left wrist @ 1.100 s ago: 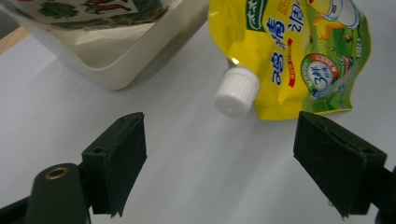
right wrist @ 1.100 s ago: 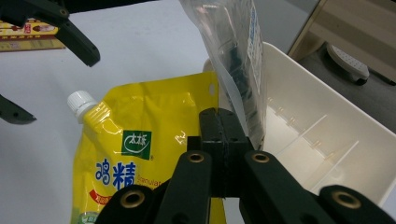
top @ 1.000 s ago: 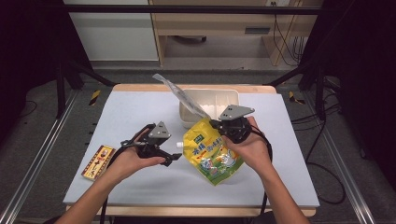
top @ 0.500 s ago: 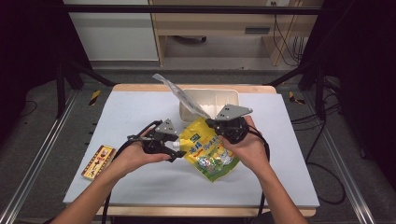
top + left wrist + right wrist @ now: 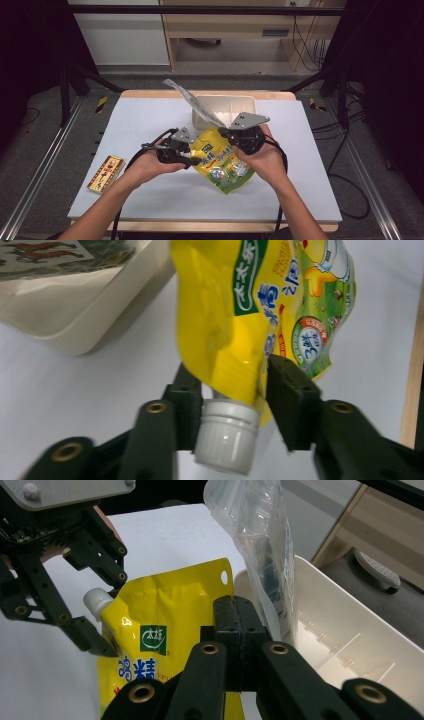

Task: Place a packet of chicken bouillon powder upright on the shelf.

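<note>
Candy box (image 5: 105,173) lies well to the left of your left tongs (image 5: 192,159), flat near the left edge of the tabletop (image 5: 150,120). Your left tongs sit at the pouch's (image 5: 222,157) left corner, jaws spread a little on either side of the neck just above the white cap (image 5: 227,437); in the left gripper view the right jaw touches the yellow film, and you cannot tell whether the left one does. The pouch itself lies between your two tongs, yellow with green print, its lower end resting on the tabletop in front of your hands. Your right tongs (image 5: 241,630) are pressed together on the pouch's upper edge, near its punched hole, pinching it. Just beyond your right tongs stands a white bin (image 5: 227,102), with ribbed dividers showing inside in the right gripper view. A clear plastic bag (image 5: 195,102) leans out of the bin, slanting up and away to the left above both tongs.
</note>
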Motion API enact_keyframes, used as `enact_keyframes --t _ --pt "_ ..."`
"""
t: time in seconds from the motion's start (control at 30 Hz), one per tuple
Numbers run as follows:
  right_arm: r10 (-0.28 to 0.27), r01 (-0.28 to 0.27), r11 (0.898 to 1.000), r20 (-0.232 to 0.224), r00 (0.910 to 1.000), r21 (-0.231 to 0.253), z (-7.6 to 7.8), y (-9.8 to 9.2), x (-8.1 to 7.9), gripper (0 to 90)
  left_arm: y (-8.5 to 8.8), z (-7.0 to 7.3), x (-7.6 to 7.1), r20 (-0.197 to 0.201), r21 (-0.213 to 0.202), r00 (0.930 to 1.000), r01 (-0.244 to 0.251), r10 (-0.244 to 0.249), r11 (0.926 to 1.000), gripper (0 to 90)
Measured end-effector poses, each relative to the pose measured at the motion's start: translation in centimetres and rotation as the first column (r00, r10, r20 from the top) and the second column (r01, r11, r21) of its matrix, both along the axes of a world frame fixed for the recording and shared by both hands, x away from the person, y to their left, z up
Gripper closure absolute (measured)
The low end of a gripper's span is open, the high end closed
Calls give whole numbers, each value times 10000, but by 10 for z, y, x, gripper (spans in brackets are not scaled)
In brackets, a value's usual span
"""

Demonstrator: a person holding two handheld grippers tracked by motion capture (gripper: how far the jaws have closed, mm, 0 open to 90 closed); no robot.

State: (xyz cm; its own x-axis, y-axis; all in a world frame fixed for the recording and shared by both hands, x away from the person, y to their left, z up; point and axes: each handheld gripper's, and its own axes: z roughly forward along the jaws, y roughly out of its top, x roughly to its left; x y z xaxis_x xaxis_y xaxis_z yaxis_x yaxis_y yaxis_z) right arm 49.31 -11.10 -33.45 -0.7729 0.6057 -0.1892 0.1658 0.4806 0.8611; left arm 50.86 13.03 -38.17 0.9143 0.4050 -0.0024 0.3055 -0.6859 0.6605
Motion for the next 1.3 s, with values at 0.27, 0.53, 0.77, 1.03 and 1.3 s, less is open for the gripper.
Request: enact_keyframes --t 0.27,0.53,0.77,1.03,1.3 --pt "14 -15 10000 101 9999 83 2 -1 -2 900 2 10 -2 -115 -46 9999 17 -18 10000 696" --pt "8 -21 9994 376 9993 345 8 -3 -10 900 5 34 -6 718 519 9973 110 -147 9986 699" --pt "59 -75 9993 449 9990 356 11 -5 -16 900 10 54 -5 1329 1176 9903 244 -401 9928 700" --pt "202 -211 9994 291 9994 287 7 -3 -17 900 12 72 0 1714 2127 9803 600 -977 9753 701" --pt "332 -333 9994 -73 9994 -127 1 -6 -12 786 12 75 -4 1749 2369 9756 891 -1327 9674 701"
